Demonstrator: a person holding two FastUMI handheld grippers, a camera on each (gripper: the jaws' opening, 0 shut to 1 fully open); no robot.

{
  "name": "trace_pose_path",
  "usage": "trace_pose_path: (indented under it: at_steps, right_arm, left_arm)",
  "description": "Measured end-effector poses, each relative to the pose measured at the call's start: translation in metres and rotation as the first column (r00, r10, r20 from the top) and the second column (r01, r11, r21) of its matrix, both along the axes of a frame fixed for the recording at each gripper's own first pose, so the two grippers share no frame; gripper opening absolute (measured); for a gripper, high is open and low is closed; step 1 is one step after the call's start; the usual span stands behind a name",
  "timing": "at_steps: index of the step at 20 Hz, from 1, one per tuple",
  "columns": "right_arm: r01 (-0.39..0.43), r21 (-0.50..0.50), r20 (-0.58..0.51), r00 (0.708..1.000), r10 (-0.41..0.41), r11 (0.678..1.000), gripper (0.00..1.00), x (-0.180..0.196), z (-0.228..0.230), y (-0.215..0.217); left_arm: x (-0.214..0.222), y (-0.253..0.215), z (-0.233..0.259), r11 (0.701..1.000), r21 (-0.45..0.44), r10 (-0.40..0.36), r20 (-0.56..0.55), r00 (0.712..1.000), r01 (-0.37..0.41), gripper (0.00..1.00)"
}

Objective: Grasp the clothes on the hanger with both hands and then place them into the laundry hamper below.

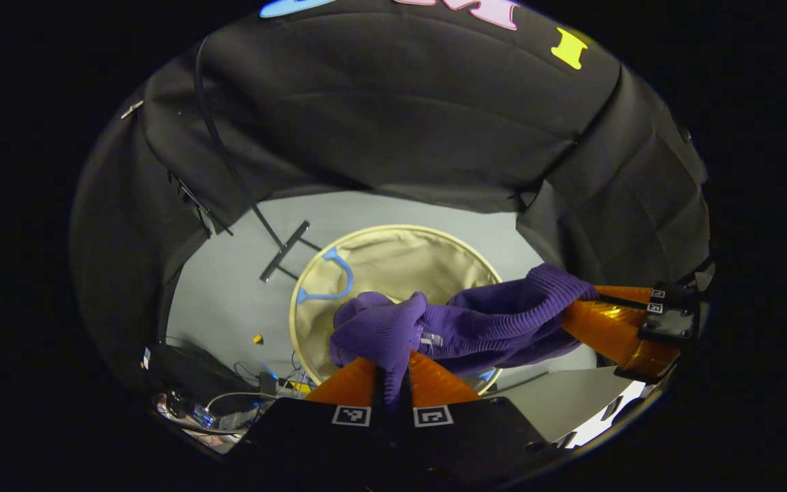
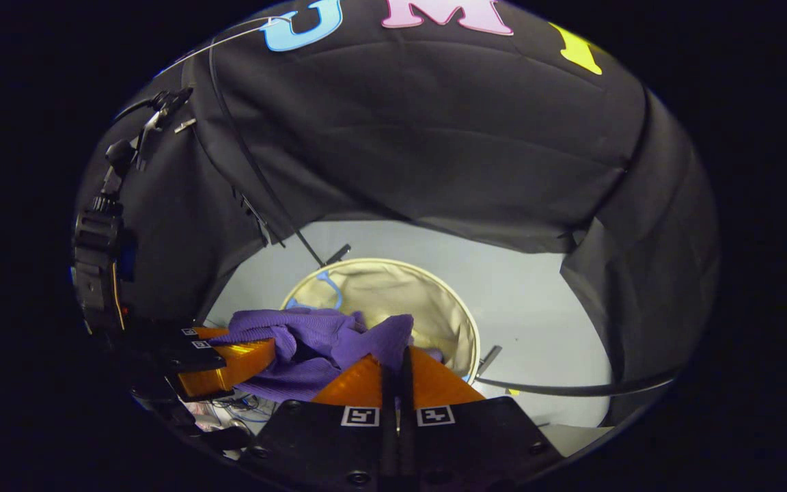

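Note:
A purple knit garment hangs stretched between my two grippers, above the round beige laundry hamper. My left gripper is shut on one bunched end of the cloth. In the left gripper view the right gripper comes in from the right, pinching the garment's other end. The right gripper view shows my right gripper shut on the purple garment, with the left gripper holding it at the left. The hamper lies open below, with a blue handle on its rim.
The grey floor surrounds the hamper. A black stand foot and its pole rise at the hamper's far left. Cables and small devices lie at the near left. A thin black bar crosses the floor to the right.

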State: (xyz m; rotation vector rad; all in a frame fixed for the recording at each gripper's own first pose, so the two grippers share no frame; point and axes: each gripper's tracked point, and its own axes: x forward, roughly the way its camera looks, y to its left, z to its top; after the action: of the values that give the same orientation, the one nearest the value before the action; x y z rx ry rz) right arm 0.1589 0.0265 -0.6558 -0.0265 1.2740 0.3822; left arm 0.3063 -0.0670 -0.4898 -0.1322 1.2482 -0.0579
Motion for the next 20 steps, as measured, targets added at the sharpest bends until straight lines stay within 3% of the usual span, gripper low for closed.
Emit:
trace_pose_path:
  at_steps: [1, 4, 5, 6, 7, 13, 20]
  right_arm:
    - [0.011, -0.011, -0.017, 1.000, -0.011, 1.000, 0.05, -0.004, -0.001, -0.006]
    - [0.036, -0.032, -0.032, 0.999, -0.037, 0.999, 0.76, -0.004, 0.002, -0.015]
    - [0.039, -0.041, -0.032, 0.999, -0.040, 0.998, 0.99, -0.002, -0.008, -0.015]
    - [0.035, -0.049, -0.032, 0.999, -0.036, 0.998, 0.99, -0.001, -0.012, -0.016]
    - [0.030, -0.053, -0.031, 0.999, -0.032, 0.998, 0.99, -0.001, -0.015, -0.015]
    - [0.055, -0.049, 0.007, 0.999, -0.054, 0.997, 0.99, 0.007, 0.007, -0.014]
    - [0.130, -0.004, 0.219, 0.968, -0.126, 0.992, 0.99, 0.054, 0.108, -0.010]
  left_arm:
    - [-0.001, 0.001, 0.003, 1.000, 0.020, 0.008, -0.005, 1.000, -0.008, 0.10]
    - [0.007, 0.002, -0.010, 0.998, 0.059, -0.001, -0.051, 0.999, 0.004, 0.59]
    - [-0.013, 0.008, 0.000, 0.998, 0.068, -0.004, -0.056, 0.998, 0.008, 0.76]
    - [-0.013, 0.011, -0.002, 0.997, 0.074, -0.006, -0.058, 0.998, 0.010, 0.94]
    - [-0.012, 0.011, -0.002, 0.997, 0.073, -0.003, -0.057, 0.998, 0.007, 0.97]
    - [0.004, 0.009, 0.014, 0.999, 0.036, 0.039, 0.007, 0.999, -0.039, 0.96]
    - [0.036, 0.023, 0.100, 0.998, 0.019, 0.054, 0.202, 0.978, -0.059, 0.96]
